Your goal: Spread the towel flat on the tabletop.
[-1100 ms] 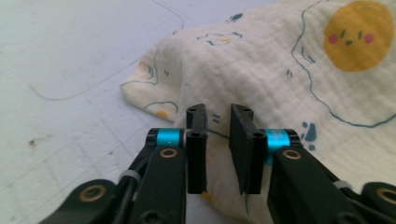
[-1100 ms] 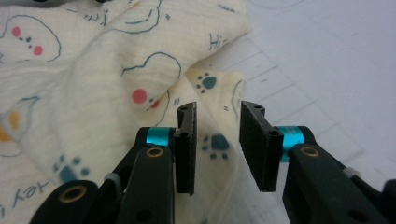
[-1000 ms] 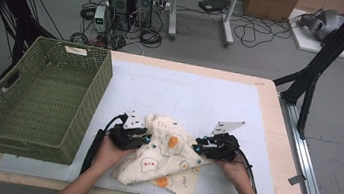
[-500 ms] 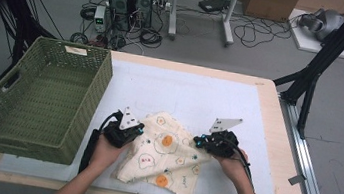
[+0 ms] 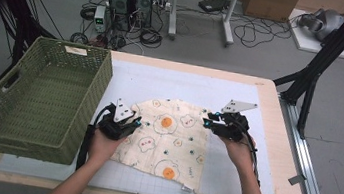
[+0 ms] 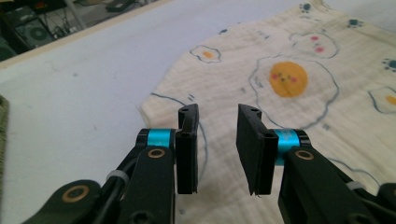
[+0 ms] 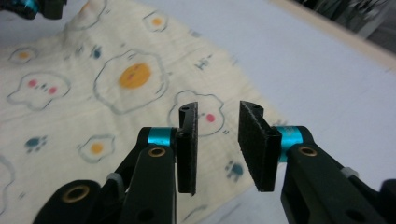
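The left gripper hangs over the left corner of the egg-print cloth (spread flat on the white mat); the right gripper over its right corner. Both have just opened partway, holding nothing.

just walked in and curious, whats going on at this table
A person holds a claw in each hand over a cloth printed with fried eggs, which lies spread flat on the table. The left claw is at the cloth's left corner and the right claw at its right corner. Both claws have just been opening, their jaws are apart and nothing is between them, so the cloth is let go. A green basket sits at the left of the table.
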The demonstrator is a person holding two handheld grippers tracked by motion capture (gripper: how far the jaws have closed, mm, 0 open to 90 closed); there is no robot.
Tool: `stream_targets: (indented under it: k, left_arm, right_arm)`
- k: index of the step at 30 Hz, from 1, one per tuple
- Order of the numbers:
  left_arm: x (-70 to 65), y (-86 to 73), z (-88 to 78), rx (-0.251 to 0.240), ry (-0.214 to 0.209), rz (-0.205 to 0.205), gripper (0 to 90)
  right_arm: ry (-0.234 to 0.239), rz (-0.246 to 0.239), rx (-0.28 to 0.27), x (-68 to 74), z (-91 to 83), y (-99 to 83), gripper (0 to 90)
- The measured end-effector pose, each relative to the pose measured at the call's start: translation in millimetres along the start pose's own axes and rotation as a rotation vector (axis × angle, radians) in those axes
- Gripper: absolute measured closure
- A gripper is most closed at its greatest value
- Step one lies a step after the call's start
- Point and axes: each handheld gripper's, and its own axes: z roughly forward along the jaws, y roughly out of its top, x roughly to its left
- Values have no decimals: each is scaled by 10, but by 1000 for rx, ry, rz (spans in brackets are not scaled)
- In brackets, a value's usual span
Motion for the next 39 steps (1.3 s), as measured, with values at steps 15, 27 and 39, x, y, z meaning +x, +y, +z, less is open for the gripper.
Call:
stream_targets:
  k: [15,27,39]
  left_arm:
    - [-215,-320,-373,13,-134,26,629]
    - [-256,-509,-399,125,-247,40,884]
    - [-505,-471,-813,29,-359,91,874]
  right_arm:
    - [262,-86,-19,726,-197,-600,559]
    - [344,-166,71,847,-5,-715,881]
    - [368,-182,10,804,-487,-722,888]
